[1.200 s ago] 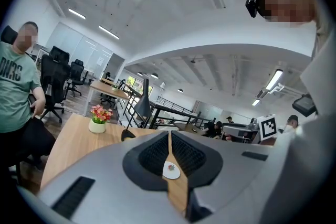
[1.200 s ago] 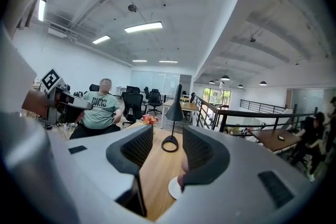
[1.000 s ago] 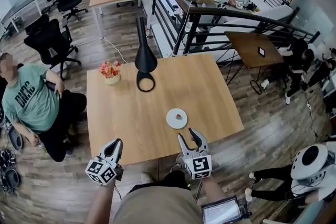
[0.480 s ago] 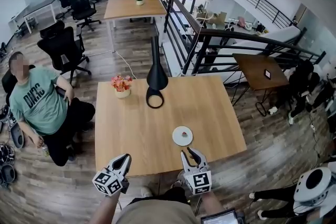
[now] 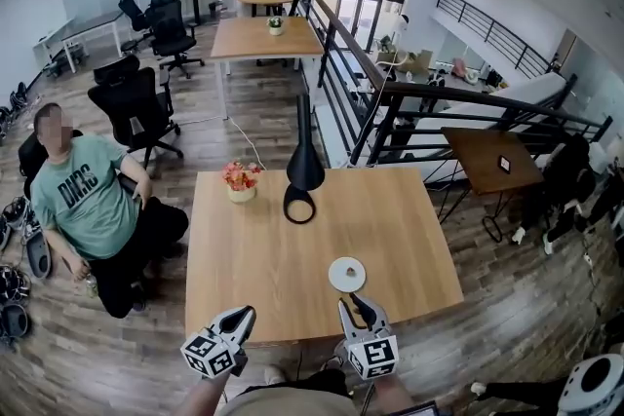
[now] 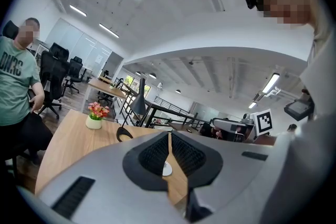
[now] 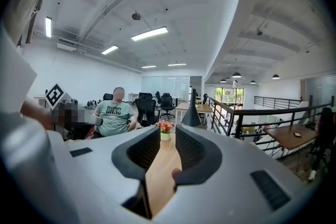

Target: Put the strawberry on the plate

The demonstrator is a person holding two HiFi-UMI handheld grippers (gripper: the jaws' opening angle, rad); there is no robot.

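Your L gripper is shut, empty; R gripper jaws were just closing to a slit (nothing btwn). The plate sits near on the table.

Surface: pale wood grain. Plate, 5 o'clock: white. Cone-shaped object, 12 o'clock: black. Flowers, 11 o'clock: pink-red; pot cream.

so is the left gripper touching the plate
Apart. The head view shows the left gripper at the table's near edge, with bare wood between it and the plate.
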